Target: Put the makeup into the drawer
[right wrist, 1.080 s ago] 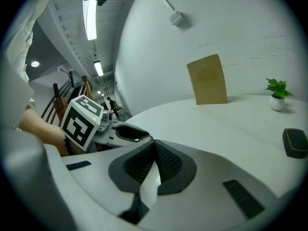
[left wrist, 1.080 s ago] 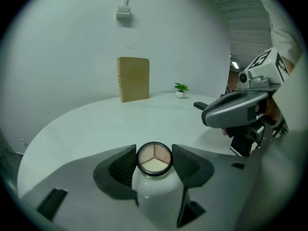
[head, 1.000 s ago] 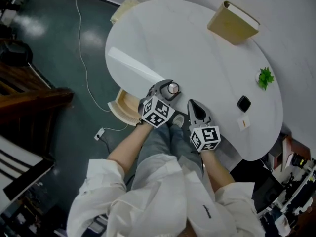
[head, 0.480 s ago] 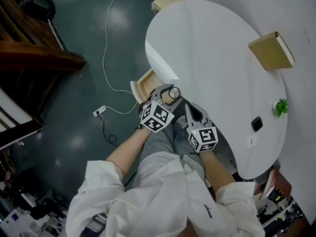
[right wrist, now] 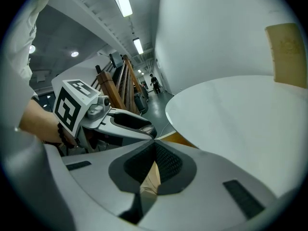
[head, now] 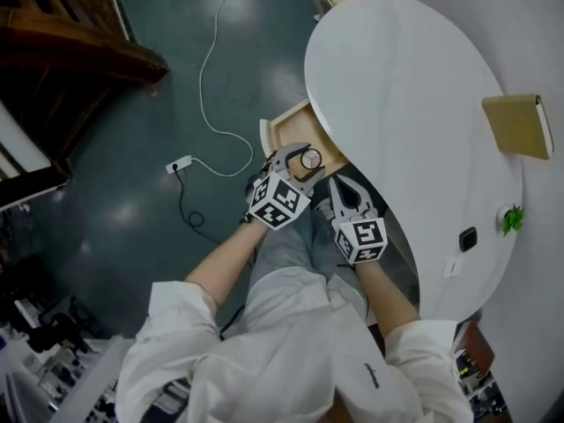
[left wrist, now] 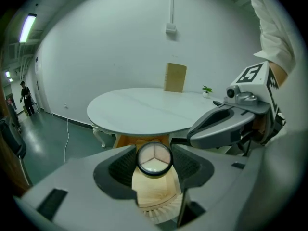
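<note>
Left gripper point(head: 302, 162) point(left wrist: 154, 163) has its jaws closed on the makeup compact point(head: 310, 159) point(left wrist: 154, 159), a round, black-rimmed case with a clear lid, pinched between the dark ribbed pads. Just beside it on its right, the right gripper point(head: 340, 184) point(right wrist: 154, 143) has its jaw tips pressed together with nothing between them; only a sliver of pale wood shows through the gap lower down. Right under and just ahead of the left gripper's jaws is the wooden drawer point(head: 293, 130) point(left wrist: 150, 190), pulled out from beneath the edge of the white oval table point(head: 397, 104) point(left wrist: 144, 112), so the compact hangs over the drawer's open box. Beyond both grippers the tabletop stretches away. Well apart from them, at its far side, stand a tan book point(head: 518, 126) point(left wrist: 175, 77) and a small green plant point(head: 511, 219) point(left wrist: 207, 89). To the left of the left gripper, a white cable point(head: 208, 86) trails across the dark floor.
</note>
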`<state>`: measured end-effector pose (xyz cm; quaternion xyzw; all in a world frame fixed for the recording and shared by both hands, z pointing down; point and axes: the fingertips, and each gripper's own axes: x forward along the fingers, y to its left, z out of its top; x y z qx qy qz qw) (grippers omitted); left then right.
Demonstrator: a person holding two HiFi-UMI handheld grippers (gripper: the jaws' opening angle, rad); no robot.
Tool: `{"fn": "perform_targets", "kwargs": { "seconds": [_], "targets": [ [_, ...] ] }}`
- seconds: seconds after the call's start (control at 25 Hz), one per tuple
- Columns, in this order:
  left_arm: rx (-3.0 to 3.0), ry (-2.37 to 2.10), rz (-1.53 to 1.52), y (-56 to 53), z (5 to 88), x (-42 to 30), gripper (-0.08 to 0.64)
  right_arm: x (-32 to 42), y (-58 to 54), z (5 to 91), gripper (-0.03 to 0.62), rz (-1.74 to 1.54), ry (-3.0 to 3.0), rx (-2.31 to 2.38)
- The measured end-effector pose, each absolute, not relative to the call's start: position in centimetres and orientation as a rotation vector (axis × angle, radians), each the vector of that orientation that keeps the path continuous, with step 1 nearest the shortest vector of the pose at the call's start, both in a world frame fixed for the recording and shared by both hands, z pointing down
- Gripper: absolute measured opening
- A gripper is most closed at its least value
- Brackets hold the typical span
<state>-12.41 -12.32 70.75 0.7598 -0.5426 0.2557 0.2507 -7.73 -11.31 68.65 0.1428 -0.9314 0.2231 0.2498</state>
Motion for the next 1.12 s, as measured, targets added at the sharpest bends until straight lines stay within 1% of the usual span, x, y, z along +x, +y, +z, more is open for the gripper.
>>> {"fn": "perform_targets", "kwargs": {
  "seconds": [0.12,0.24,0.48,0.6,0.92,1.12],
  "targets": [
    [2.083,-1.442,0.717,-12.0,71.8,-12.6,0.245,-8.2,-11.2,69.9,0.017,0.608,-2.518,0.385],
    [2.166,-1.340,0.811,-11.9,73.2,-11.9,0.245,-8.1,-11.3,71.4,0.017,0.615,-2.500,0.406],
    [2.433,-0.901,1.186,-11.2,76.9,-10.3,0.245,-7.8,-11.6,74.4,0.017,0.641,-2.464,0.442],
    [2.538,-0.629,1.320,-10.3,78.6,-9.3,0.245,-7.5,-11.2,76.0,0.017,0.638,-2.435,0.448],
    [2.653,-0.156,1.498,-9.8,82.3,-7.4,0.245,-7.2,-10.3,79.5,0.017,0.656,-2.396,0.447],
    [2.664,0.059,1.585,-9.8,84.5,-7.7,0.245,-7.7,-10.8,80.2,0.017,0.692,-2.384,0.508]
  ]
}}
